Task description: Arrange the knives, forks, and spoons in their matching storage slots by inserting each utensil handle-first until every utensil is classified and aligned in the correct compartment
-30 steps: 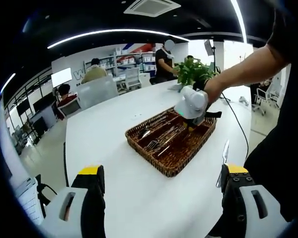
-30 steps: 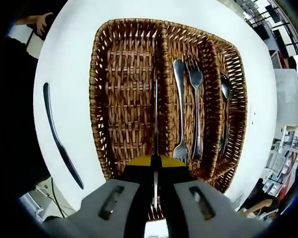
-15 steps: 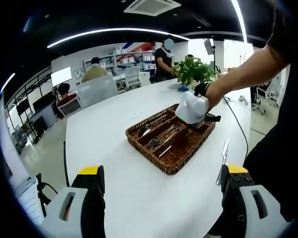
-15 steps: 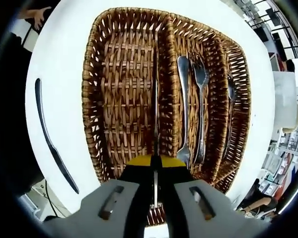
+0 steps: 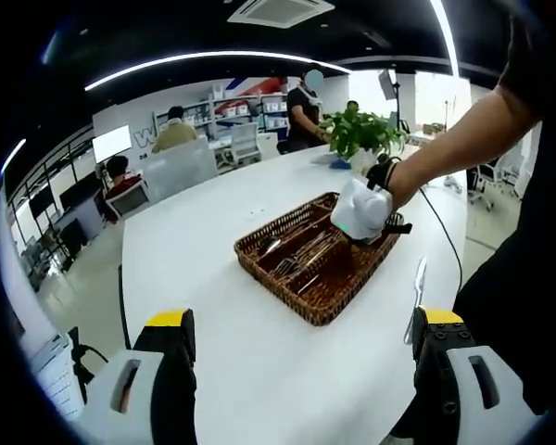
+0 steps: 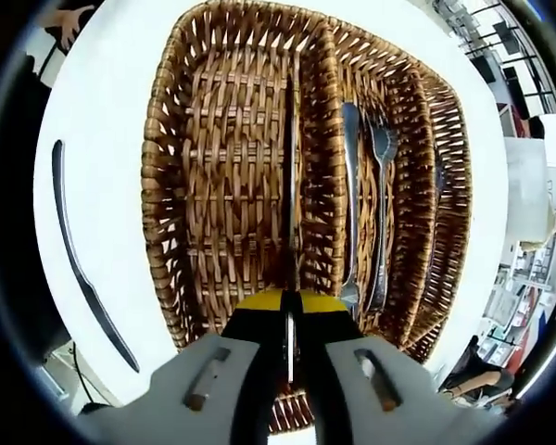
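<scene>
The right gripper (image 6: 290, 311) is clenched on a knife (image 6: 294, 176), held over the wicker tray (image 6: 171, 185) along its widest compartment. Two forks (image 6: 366, 213) lie in the next slot. A second knife (image 6: 79, 264) rests on the bench (image 6: 93, 120). The left gripper (image 5: 301, 357) is released, jaws wide above the bench, with the tray ahead of it.

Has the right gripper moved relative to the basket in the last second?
Yes. In the left gripper view the right gripper has sunk and shifted right, closer over the basket, knife clamped.
</scene>
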Demonstrator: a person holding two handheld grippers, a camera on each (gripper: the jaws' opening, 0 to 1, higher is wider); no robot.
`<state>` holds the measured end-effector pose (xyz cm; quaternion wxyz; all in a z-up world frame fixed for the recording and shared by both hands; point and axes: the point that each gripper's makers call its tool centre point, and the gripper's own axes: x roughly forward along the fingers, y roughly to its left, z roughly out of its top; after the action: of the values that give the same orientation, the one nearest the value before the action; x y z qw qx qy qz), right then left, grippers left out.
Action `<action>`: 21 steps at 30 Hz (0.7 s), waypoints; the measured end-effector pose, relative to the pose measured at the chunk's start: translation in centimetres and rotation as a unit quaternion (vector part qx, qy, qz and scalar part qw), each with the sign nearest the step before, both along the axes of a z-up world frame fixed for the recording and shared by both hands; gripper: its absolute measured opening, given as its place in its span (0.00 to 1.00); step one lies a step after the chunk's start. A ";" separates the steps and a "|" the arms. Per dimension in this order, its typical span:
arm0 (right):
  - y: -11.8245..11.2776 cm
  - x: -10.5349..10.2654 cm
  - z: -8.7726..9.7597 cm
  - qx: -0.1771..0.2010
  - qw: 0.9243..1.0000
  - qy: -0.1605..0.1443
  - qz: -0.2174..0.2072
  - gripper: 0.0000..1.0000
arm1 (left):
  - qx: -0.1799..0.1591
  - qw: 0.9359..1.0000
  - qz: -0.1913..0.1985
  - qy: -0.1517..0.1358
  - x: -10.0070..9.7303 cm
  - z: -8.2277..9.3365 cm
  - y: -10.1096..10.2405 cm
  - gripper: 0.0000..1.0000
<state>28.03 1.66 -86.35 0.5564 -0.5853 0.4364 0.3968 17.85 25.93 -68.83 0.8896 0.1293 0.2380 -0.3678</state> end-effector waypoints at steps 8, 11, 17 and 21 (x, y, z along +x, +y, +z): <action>0.2 -0.1 -0.3 0.011 1.000 -0.017 0.004 0.01 | 0.000 1.000 -0.005 0.000 0.1 0.0 -0.3 0.99; 0.2 0.0 -0.3 0.018 0.999 -0.021 0.019 0.02 | -0.001 1.000 -0.006 -0.001 0.1 0.0 -0.3 0.99; 0.2 -0.1 -0.2 0.029 0.998 -0.039 0.040 0.03 | -0.003 1.000 -0.009 -0.001 0.0 0.0 -0.7 0.99; 0.5 -0.4 0.0 0.048 0.996 -0.042 0.057 0.04 | 0.000 1.000 -0.013 -0.003 0.0 0.0 -0.8 0.99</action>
<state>27.65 2.15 -86.37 0.5781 -0.5977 0.3596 0.4234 17.85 25.09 -68.86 0.8854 0.1336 0.2343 -0.3786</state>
